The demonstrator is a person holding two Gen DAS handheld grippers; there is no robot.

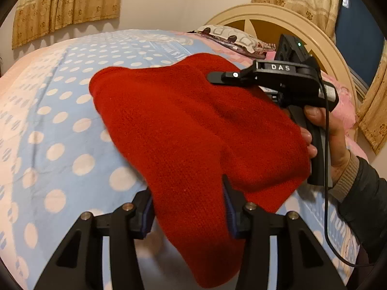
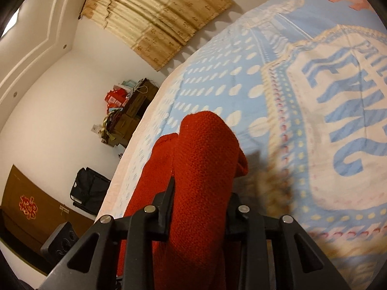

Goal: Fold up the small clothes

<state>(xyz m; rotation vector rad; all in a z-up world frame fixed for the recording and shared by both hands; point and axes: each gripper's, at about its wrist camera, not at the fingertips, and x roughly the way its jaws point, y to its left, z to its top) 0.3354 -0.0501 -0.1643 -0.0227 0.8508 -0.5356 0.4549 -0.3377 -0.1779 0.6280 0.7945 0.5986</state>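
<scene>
Red knit garment [image 1: 183, 130], bunched and lifted off the dotted bedsheet [image 1: 58, 125]; your left gripper [image 1: 191, 207] and right gripper [image 2: 200, 207] both clamp it.

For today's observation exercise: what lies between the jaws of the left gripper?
A fold of the red knitted garment fills the gap in the left gripper, hanging down past it over the dotted bedspread. The left wrist view shows this.

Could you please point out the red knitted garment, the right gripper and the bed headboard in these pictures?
red knitted garment [image 1: 183, 130]: left wrist view, middle of the cloth.
right gripper [image 1: 217, 77]: left wrist view, by the fingertips over the garment.
bed headboard [image 1: 278, 12]: left wrist view, top of the cream arch.
</scene>
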